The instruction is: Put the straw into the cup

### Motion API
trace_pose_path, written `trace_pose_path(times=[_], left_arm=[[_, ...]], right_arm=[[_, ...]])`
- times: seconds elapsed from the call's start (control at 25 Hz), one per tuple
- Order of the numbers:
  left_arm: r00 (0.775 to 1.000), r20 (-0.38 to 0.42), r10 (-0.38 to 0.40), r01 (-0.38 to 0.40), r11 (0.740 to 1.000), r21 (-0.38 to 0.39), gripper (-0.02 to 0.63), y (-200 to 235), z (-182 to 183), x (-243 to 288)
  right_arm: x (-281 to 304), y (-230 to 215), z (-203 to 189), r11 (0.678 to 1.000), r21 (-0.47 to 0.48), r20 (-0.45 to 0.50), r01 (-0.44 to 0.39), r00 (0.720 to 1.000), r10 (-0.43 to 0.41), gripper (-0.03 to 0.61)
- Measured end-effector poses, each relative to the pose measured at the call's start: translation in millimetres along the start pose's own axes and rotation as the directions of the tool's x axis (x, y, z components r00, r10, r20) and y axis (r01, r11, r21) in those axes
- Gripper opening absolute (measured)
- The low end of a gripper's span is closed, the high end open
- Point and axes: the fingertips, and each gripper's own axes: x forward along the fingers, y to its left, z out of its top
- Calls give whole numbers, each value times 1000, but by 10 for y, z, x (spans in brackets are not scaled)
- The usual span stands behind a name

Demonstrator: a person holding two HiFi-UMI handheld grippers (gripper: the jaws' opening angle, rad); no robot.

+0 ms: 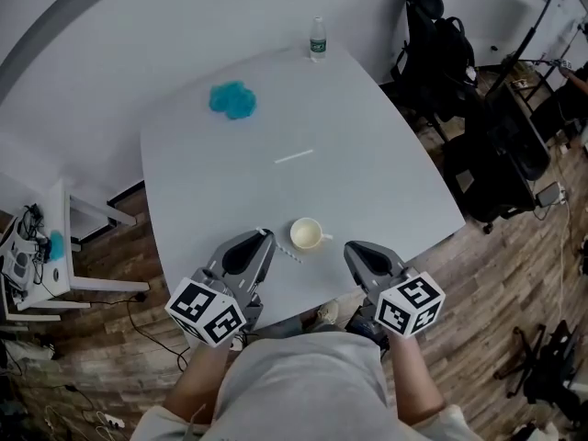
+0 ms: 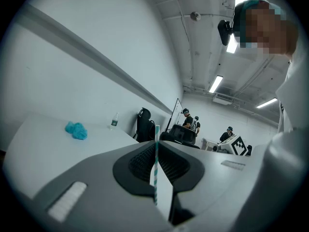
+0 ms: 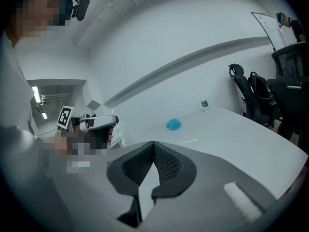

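Left claw (image 2: 157,142) clamps a teal-and-white striped paper straw (image 2: 155,167). Right claw (image 3: 153,144) closed, empty. Straw remains outside the cream ceramic cup (image 1: 306,234); insertion outstanding.

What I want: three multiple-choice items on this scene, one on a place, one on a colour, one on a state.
1. Where does the bottle stand on the table? A at its near edge B at its far edge C in its middle
2. What colour is the crumpled cloth? A blue B red C yellow
3. The left gripper is: A open B shut on the straw C shut, empty
B: the bottle sits by the far edge. A: the cloth is blue. B: its jaws pinch the striped straw.
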Motion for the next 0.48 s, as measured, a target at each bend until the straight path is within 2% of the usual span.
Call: trace_pose_path(times=[0.48], left_arm=[[1000, -2, -20, 20, 999, -24, 37, 227, -35, 254]], right_arm=[[87, -190, 0, 999, 8, -26, 49, 998, -49, 6]])
